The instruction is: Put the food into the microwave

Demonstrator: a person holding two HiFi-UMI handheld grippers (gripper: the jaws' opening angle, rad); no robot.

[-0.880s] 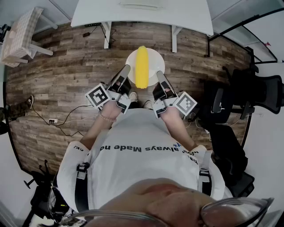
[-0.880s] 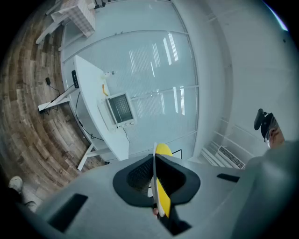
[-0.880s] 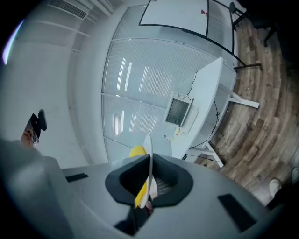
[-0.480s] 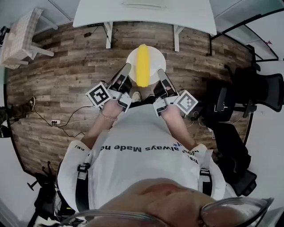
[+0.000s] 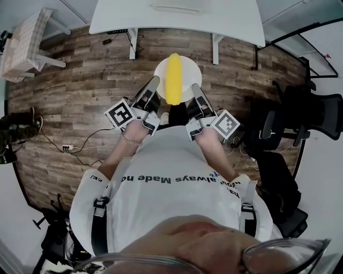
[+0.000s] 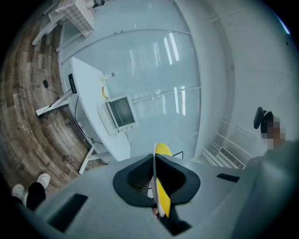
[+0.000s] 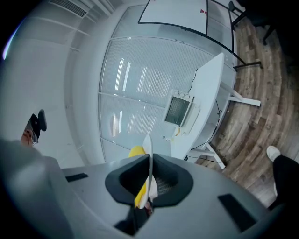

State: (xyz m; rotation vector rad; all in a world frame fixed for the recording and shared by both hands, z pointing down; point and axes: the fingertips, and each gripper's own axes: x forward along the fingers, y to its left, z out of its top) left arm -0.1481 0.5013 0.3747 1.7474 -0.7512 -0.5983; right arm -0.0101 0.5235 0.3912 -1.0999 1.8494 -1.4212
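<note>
Plate (image 5: 186, 68) with corn cob (image 5: 172, 80): over wood floor (image 5: 80, 85), rim clamped by left gripper (image 5: 153, 82) and right gripper (image 5: 194, 88). Gripper views add the microwave (image 6: 120, 112) door, on a white table (image 5: 177, 18).

Dark wood-plank floor (image 5: 69, 91) fills the room. A white table (image 5: 177, 16) stands against a pale glazed wall (image 6: 154, 70). Black office chairs (image 5: 316, 112) crowd the right side.
</note>
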